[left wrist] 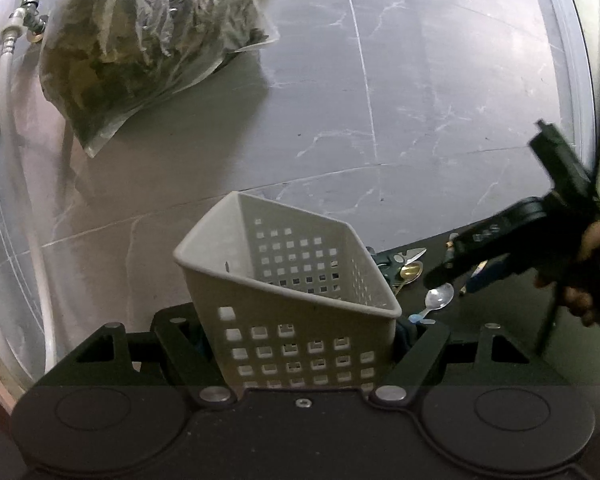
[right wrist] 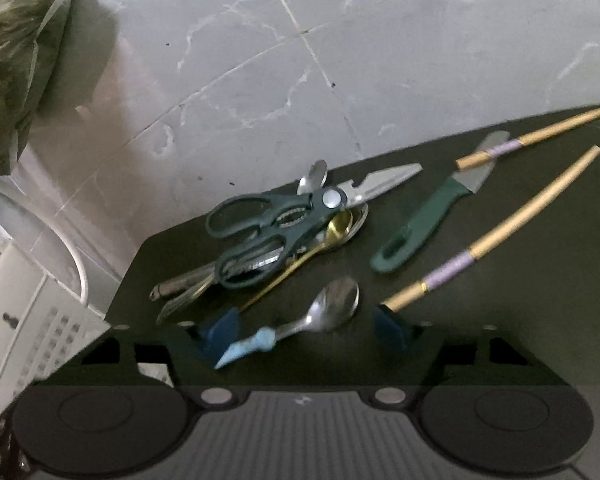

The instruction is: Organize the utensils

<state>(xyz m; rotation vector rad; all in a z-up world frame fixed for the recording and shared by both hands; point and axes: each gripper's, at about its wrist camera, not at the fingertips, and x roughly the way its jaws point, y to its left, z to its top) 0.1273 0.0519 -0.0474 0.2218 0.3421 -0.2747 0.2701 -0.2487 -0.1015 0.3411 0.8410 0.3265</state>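
My left gripper [left wrist: 300,340] is shut on a white perforated basket [left wrist: 288,280], which is tilted with its opening facing up and away. To its right, on a dark mat [right wrist: 500,320], a hand holds my right gripper [left wrist: 452,276] low over the utensils. In the right wrist view the right gripper [right wrist: 306,332] stands open astride a steel spoon with a light blue handle [right wrist: 324,312]. Behind it lie green-handled scissors [right wrist: 284,220] on a gold spoon [right wrist: 338,228] and steel cutlery [right wrist: 180,288]. A green-handled knife [right wrist: 416,228] and two gold chopsticks [right wrist: 492,236] lie to the right.
A clear bag of dark greens [left wrist: 148,40] hangs at the upper left beside a tap with a white hose [left wrist: 24,8]. A grey marble-tiled wall [left wrist: 420,80] rises right behind the mat. The basket [right wrist: 32,328] shows at the left edge of the right wrist view.
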